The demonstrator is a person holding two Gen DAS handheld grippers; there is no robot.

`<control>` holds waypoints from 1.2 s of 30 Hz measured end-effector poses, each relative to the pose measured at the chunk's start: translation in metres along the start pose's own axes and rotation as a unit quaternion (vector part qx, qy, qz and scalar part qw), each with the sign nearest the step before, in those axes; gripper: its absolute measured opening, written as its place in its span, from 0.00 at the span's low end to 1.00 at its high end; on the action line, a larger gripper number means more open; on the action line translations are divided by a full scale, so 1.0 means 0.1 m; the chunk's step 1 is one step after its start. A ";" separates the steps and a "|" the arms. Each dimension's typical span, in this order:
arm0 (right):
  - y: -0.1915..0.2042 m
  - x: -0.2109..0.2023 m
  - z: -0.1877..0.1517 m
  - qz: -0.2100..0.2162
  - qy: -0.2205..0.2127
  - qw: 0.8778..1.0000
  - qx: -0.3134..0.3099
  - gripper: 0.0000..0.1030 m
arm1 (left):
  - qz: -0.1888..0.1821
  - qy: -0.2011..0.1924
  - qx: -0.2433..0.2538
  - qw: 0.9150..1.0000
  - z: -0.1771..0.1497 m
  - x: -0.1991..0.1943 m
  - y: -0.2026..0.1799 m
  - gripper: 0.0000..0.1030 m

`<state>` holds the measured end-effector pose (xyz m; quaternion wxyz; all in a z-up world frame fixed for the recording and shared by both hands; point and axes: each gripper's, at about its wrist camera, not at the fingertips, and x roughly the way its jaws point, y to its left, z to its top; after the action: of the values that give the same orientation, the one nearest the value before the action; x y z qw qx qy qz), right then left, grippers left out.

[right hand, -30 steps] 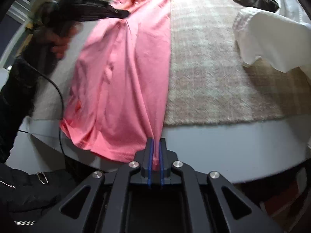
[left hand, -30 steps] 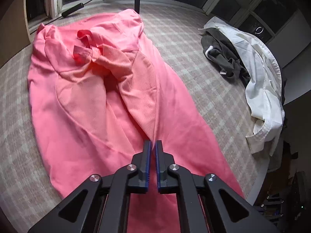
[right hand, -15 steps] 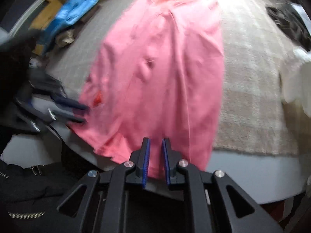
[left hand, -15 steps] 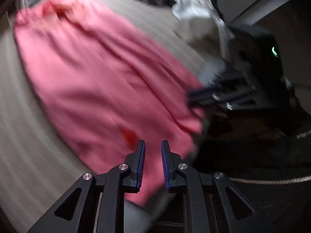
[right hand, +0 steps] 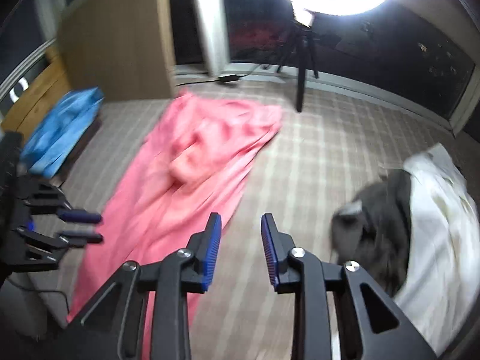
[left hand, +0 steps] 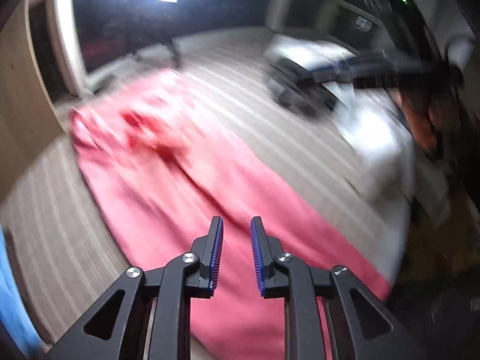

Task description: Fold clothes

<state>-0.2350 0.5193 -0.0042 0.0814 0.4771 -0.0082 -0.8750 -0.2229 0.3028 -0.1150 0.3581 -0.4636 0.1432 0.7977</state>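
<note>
The pink garment [left hand: 192,186] lies spread long on the plaid cover [left hand: 270,126] of the bed, and it is the landmark for the rest. Its far end is bunched into folds, with a lighter pink part [right hand: 207,150] lying on top there; its near end reaches the edge of the bed, below the left gripper [left hand: 236,225].

The left gripper hangs above the near part of the pink garment. Its jaws have just been opening and now stand a little apart, and nothing is between the blue pads [left hand: 217,249]; the cloth is seen through the gap, but the pads do not press on it.

The right gripper [right hand: 241,220] is above the plaid cover, just to the right of the long edge of the pink garment. Its jaws too have just been opening, they are spread, and nothing is between them.

To the right of the pink garment, well apart from it, lie a dark grey garment [right hand: 378,219] and a white garment [right hand: 441,225], touching each other. To the left of the pink garment, at the side of the bed, there is a blue cloth [right hand: 60,126]. Beyond the far end of the pink garment stands a tripod [right hand: 303,69] with a bright ring light [right hand: 330,0]. The left wrist view is much blurred, so small details there cannot be told.
</note>
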 end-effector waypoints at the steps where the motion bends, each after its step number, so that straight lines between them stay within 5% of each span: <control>1: -0.06 0.18 0.11 0.003 0.003 1.000 0.010 0.27 | 0.014 -0.004 -0.011 1.000 0.18 0.09 0.14 0.22; 7: -0.41 0.94 0.50 0.024 0.006 0.999 0.027 0.27 | 0.029 0.018 -0.073 0.997 0.98 0.87 0.86 0.33; 13: -0.72 1.33 0.66 0.059 0.000 0.997 0.053 0.27 | 0.049 0.055 -0.096 0.993 1.13 1.50 1.11 0.33; 15: -0.77 1.42 0.71 0.067 -0.001 0.996 0.056 0.27 | 0.054 0.058 -0.096 0.992 1.13 1.61 1.13 0.21; 16: -0.78 1.45 0.73 0.071 -0.002 0.996 0.056 0.27 | 0.056 0.052 -0.096 0.992 1.13 1.61 1.14 0.02; 24: -0.86 1.68 0.90 0.099 -0.003 0.994 0.042 0.30 | 0.079 0.004 -0.118 0.990 1.10 1.43 1.22 0.02; 31: -0.79 1.94 1.10 0.127 -0.006 0.991 0.033 0.35 | 0.080 0.007 -0.114 0.990 1.05 1.55 1.20 0.02; 32: -0.78 1.96 1.12 0.138 -0.007 0.990 0.033 0.34 | 0.078 0.005 -0.115 0.990 1.05 1.54 1.20 0.02; 34: -0.76 1.99 1.16 0.155 -0.009 0.987 0.033 0.02 | 0.078 0.005 -0.108 0.991 1.06 1.56 1.17 0.02; 36: -0.73 1.93 1.20 0.138 -0.026 0.990 0.024 0.03 | 0.085 -0.001 -0.102 0.991 1.07 1.55 1.14 0.02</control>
<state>-0.4474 0.5545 -0.1065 0.1900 0.4505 -0.0972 -0.8669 -0.4200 0.3503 -0.2005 0.2397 -0.4829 0.1000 0.8363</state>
